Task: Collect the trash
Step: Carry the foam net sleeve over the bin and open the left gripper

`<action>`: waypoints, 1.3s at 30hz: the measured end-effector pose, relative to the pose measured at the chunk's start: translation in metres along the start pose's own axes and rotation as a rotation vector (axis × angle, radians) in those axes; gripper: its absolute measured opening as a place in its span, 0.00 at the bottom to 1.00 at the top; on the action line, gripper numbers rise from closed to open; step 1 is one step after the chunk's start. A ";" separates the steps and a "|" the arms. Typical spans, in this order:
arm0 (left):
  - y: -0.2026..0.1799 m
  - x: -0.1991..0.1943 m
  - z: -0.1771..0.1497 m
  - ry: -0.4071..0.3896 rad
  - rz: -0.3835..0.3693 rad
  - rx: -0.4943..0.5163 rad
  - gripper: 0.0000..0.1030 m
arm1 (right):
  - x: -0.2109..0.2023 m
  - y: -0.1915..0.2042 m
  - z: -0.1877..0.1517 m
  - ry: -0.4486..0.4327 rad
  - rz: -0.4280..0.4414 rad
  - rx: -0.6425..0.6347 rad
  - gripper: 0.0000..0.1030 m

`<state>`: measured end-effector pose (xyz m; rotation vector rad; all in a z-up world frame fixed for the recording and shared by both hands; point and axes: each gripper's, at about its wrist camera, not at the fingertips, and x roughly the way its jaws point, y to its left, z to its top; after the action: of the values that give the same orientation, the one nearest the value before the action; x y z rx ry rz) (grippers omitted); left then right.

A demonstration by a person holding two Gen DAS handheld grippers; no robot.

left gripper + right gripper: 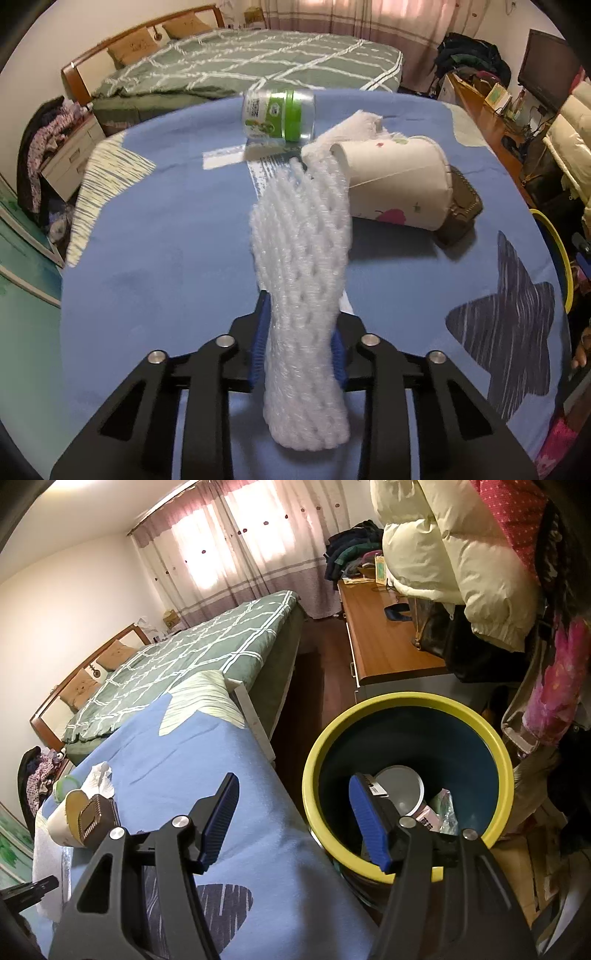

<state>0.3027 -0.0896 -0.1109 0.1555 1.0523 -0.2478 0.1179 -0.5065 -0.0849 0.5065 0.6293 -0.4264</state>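
Observation:
My left gripper [301, 317] is shut on a white foam net sleeve [303, 240], which stretches away over the blue tablecloth [166, 240]. Its far end touches a paper cup [399, 181] lying on its side. A brown ridged plastic piece [461, 206] sits at the cup's mouth. Behind them lie a crumpled tissue [354, 125] and a clear jar with a green lid [279, 114]. My right gripper [293, 781] is open and holds nothing; it hangs over the table edge beside the yellow-rimmed bin [406, 701]. In the bin lie a white cup [400, 788] and wrappers.
A bed with a green checked cover [258, 62] stands beyond the table. A wooden desk [384, 642] and hanging coats [443, 554] crowd the right side behind the bin. The bin's rim [554, 251] shows at the table's right edge.

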 end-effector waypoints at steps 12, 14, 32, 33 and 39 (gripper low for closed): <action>-0.051 -0.072 -0.007 -0.111 0.008 0.165 0.26 | -0.032 -0.019 0.006 -0.042 0.022 -0.019 0.58; -0.054 -0.060 -0.007 -0.067 0.018 0.159 0.27 | -0.035 -0.031 0.006 -0.037 0.021 -0.002 0.62; -0.035 0.016 -0.001 0.123 0.083 0.000 0.44 | -0.047 -0.055 -0.003 -0.018 0.080 -0.020 0.62; -0.041 0.013 -0.002 0.109 0.092 0.023 0.42 | -0.050 -0.058 -0.003 -0.019 0.083 -0.020 0.62; -0.069 -0.014 -0.010 0.066 0.035 0.072 0.23 | -0.069 -0.079 -0.003 -0.037 0.077 -0.018 0.62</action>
<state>0.2686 -0.1520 -0.1041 0.2487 1.1057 -0.2504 0.0254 -0.5529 -0.0670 0.5031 0.5761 -0.3564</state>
